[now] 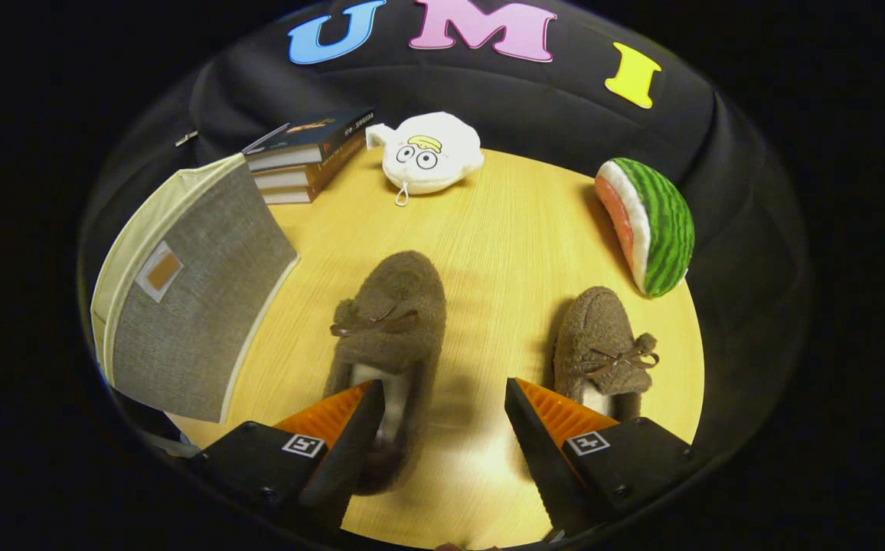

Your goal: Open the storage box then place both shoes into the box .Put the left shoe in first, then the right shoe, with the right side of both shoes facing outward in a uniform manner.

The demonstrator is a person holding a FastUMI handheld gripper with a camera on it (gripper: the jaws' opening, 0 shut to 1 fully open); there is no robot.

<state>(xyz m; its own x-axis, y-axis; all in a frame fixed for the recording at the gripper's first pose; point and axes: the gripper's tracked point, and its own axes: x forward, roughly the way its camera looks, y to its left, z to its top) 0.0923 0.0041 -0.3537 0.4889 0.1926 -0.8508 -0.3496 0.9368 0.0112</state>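
Observation:
Two fuzzy brown slippers with small bows lie on the round wooden table (504, 245), toes pointing away from me. The left shoe (393, 314) lies just ahead of my left finger (335, 417), its heel partly hidden behind that finger. Just beyond my right finger (557, 417) lies the right shoe (603, 344). My gripper (442, 398) hovers open above the table, with bare tabletop and the left shoe's inner edge between the fingers. A grey fabric storage box (197, 298) with cream trim stands to the left of the shoes, its lid side facing me, closed.
A stack of books (308, 157) sits behind the box at the table's far side. A white plush toy (427, 153) lies at the far middle. A watermelon-slice plush (649, 226) stands beyond the right shoe near the table edge.

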